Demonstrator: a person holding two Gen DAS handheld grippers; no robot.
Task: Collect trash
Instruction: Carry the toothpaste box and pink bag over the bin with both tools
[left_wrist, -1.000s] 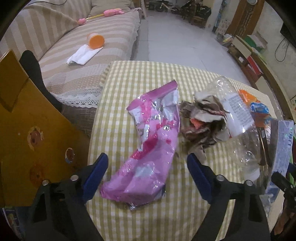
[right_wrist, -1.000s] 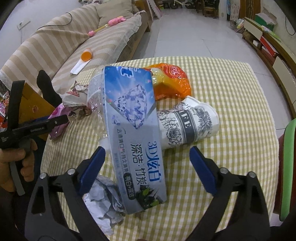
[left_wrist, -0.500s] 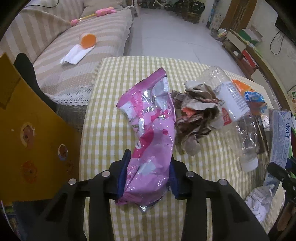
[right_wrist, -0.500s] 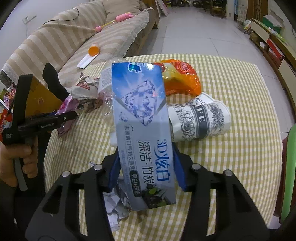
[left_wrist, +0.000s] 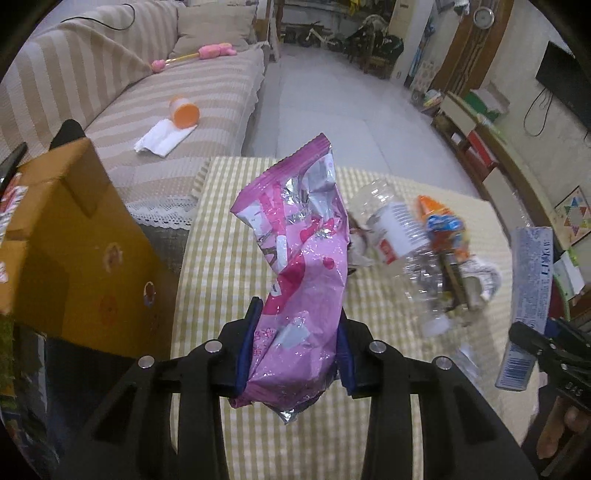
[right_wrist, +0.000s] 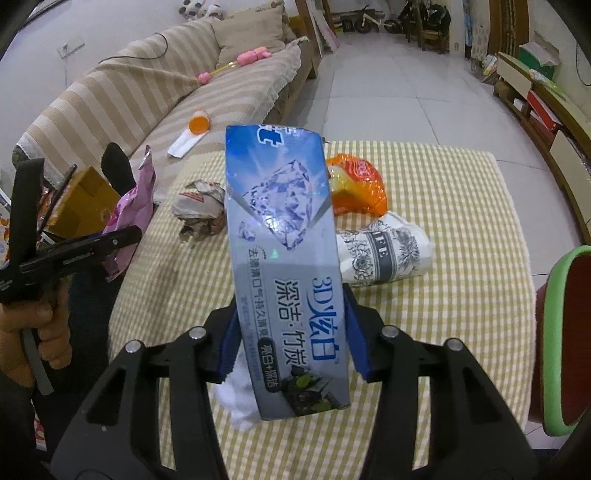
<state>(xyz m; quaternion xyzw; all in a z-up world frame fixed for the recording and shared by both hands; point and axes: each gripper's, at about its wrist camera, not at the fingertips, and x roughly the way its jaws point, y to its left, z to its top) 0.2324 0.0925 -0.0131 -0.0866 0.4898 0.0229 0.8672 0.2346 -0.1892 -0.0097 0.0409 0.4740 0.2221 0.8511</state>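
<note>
Two tongs in frame, each clamped on one piece of trash and raised off the bench (right_wrist: 461, 206), which carries a yellow-and-white checked cloth.

Left tongs (left_wrist: 295, 347): blue pads pressed against both sides of the pink foil wrapper (left_wrist: 303, 258). Wrapper stands roughly upright, crumpled, its torn top edge uppermost and its lower end hanging below the pads. From the right wrist view the same wrapper (right_wrist: 135, 206) sits at the bench's left edge, near the brown cardboard box (left_wrist: 70, 243).

Right tongs (right_wrist: 291, 332): pads closed on the long sides of the blue toothpaste box (right_wrist: 284, 251), held lengthwise along the fingers, far end tilted up. Printed diamond graphic faces the camera. From the left wrist view the box (left_wrist: 528, 291) appears edge-on at far right.

Trash lying on the bench:
- crumpled paper wad (right_wrist: 201, 210), left of the toothpaste box;
- orange snack bag (right_wrist: 356, 188), just behind the box;
- white paper cup with floral print (right_wrist: 384, 254), on its side, touching the orange bag's near edge;
- clear plastic bottle (left_wrist: 399, 229), on its side, blurred in the left view;
- white crumpled tissue (right_wrist: 236, 391), partly hidden under the box's near end.

Background: striped sofa (right_wrist: 147, 96) with an orange-lidded cup (left_wrist: 183, 113) lying on a white cloth (left_wrist: 162, 138).
</note>
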